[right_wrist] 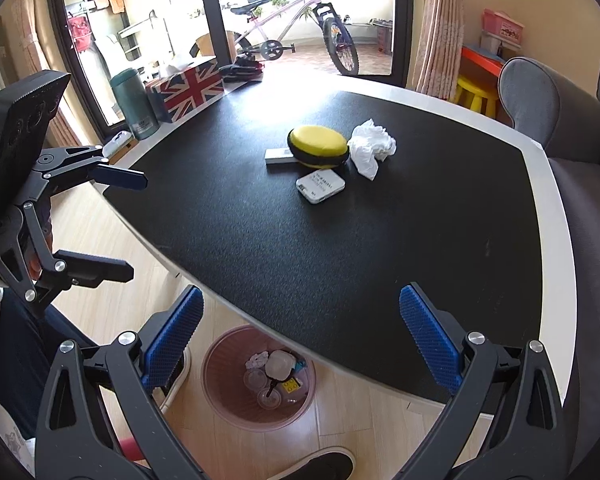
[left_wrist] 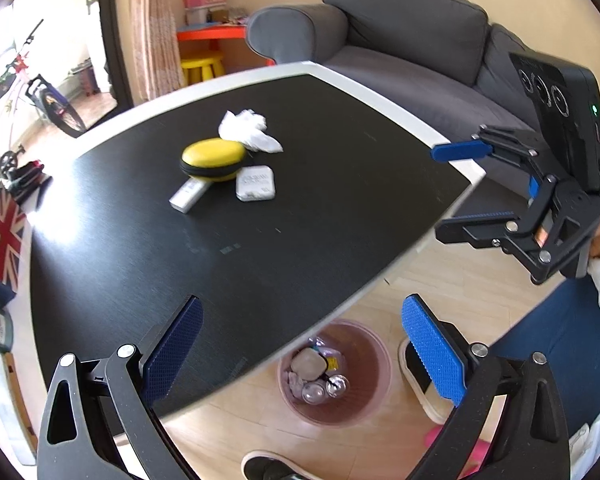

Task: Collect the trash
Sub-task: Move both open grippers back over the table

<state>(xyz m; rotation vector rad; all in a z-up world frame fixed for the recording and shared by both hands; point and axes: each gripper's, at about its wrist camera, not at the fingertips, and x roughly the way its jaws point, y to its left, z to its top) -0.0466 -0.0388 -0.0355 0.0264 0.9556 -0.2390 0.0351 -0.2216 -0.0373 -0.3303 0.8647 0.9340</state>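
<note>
Presumably the only trash left on the table (right_wrist: 500,264) is the crumpled white tissue (right_wrist: 371,149), which is seen toward the far edge of the dark, finely grained top, touching the yellow oval case (right_wrist: 318,145) and well apart from the near edge. It is judged to be very light, soft and crushable, neither slippery nor fragile; a hold is best taken across its bulky middle, where the folds can be pinched, not at the thin trailing corner. A flat white packet (right_wrist: 320,186) and a white remote (right_wrist: 279,156) lie beside the case. Both tongs are shown released and empty: the left gripper (left_wrist: 302,344) and the right gripper (right_wrist: 300,336), their ribbed blue pads spread wide above the near edge. Below that edge a translucent pink bin (left_wrist: 336,376) already holds scraps
</note>
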